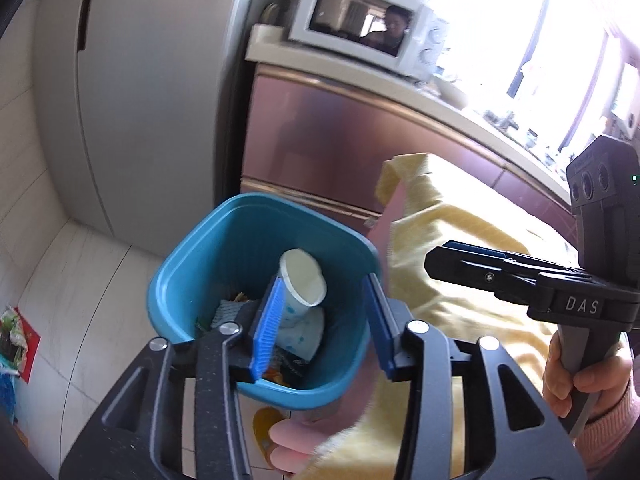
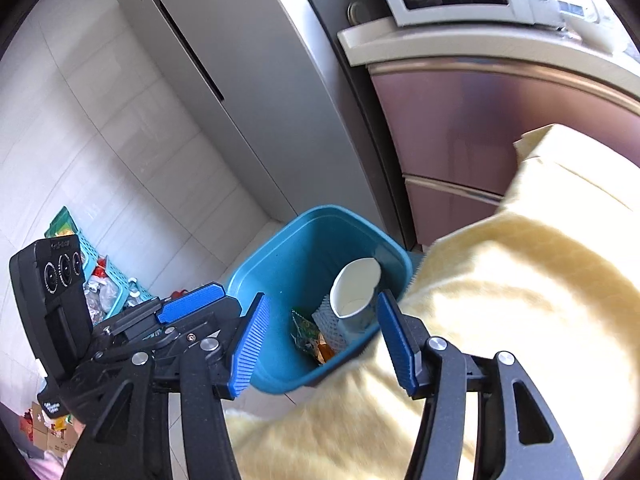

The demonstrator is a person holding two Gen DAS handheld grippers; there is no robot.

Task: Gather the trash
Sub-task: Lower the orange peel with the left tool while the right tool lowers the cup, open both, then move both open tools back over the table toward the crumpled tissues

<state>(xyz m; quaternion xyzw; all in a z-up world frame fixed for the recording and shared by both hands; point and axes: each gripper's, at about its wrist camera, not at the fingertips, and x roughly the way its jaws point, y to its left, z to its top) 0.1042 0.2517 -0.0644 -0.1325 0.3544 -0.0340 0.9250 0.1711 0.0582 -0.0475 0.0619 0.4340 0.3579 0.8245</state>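
Apparently a drop is done: from the left wrist, the left gripper [image 1: 320,320] hangs wide and empty over the blue bin [image 1: 192,276], a paper cup [image 1: 302,286] lying inside. From the right wrist, the right gripper [image 2: 322,340] gapes empty too; next comes fetching more wrappers [image 2: 100,296] from the floor basket.

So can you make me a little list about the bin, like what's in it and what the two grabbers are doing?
bin: blue bin on the floor, beside the yellow cloth
inside: paper cup lying tilted, on wrappers
left gripper: open, empty, above the bin
right gripper: open, empty, above the bin
nearby: teal basket of stuff on the floor
behind: fridge, microwave on the counter
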